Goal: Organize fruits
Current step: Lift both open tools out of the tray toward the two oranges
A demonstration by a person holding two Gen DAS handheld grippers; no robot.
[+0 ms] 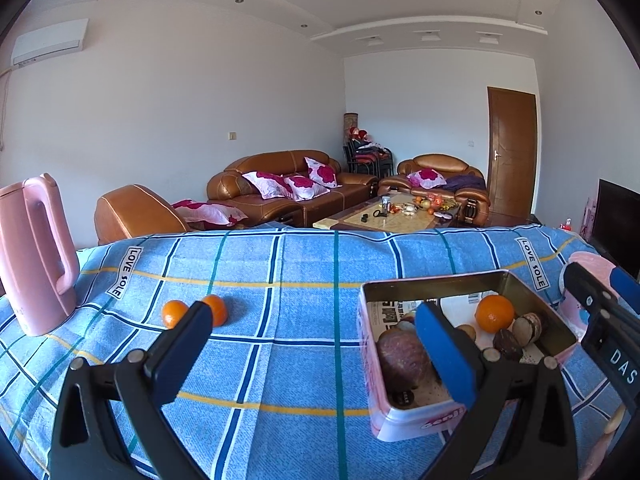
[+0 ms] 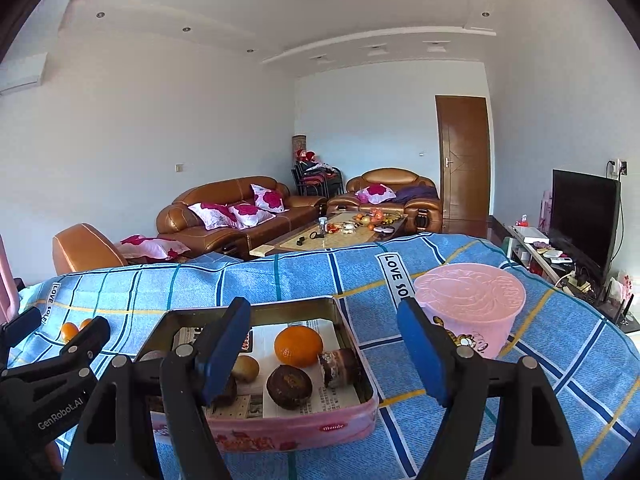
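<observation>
Tin (image 2: 360, 416) holds an orange (image 2: 298, 345) (others outside); each hand-held gripper (image 1: 316, 344) (image 2: 324, 352) gapes, unladen.

"LOVE SOLE" printed on black-edged white strips of the blue checked tablecloth (image 1: 280, 264), ahead-left and ahead-right of left gripper (image 1: 316, 344). "DAS" on right gripper (image 1: 600, 300) body, at far right. "GenRobot.AI" on the left gripper's body in right wrist view. "Blonde" on pink tin (image 2: 352, 420) front wall, below right gripper; other tin lettering unreadable.
</observation>
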